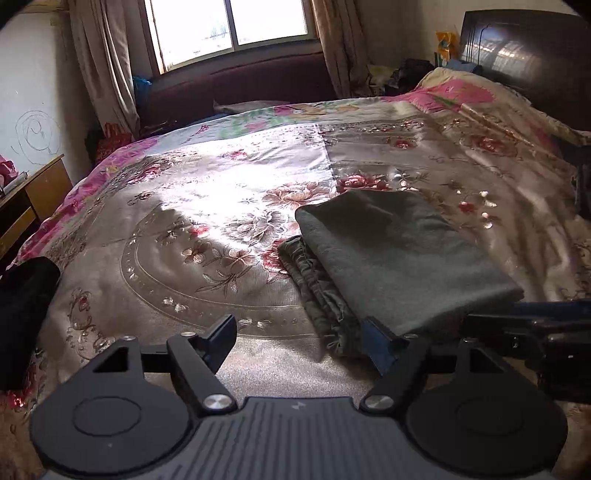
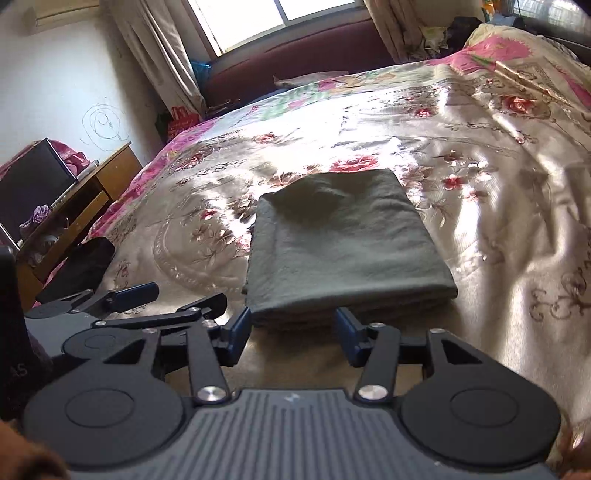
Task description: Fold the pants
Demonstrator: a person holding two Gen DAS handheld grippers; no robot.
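Note:
The grey-green pants [image 1: 399, 254] lie folded in a flat rectangle on the floral bedspread [image 1: 192, 229]; they also show in the right wrist view [image 2: 340, 240]. A bunched waistband edge [image 1: 317, 288] sticks out at the stack's left side. My left gripper [image 1: 301, 336] is open and empty, at the near left corner of the stack, its right finger against the fabric's edge. My right gripper [image 2: 293, 328] is open and empty, just in front of the stack's near edge. The left gripper also shows at the left of the right wrist view [image 2: 173, 299].
The bedspread [image 2: 498, 206] is wrinkled to the right. A wooden desk [image 2: 92, 192] stands left of the bed. A dark sofa [image 1: 240, 85] sits under the window [image 1: 229, 26]. A dark headboard [image 1: 528, 55] is at far right. A black object [image 1: 22, 306] sits at the bed's left edge.

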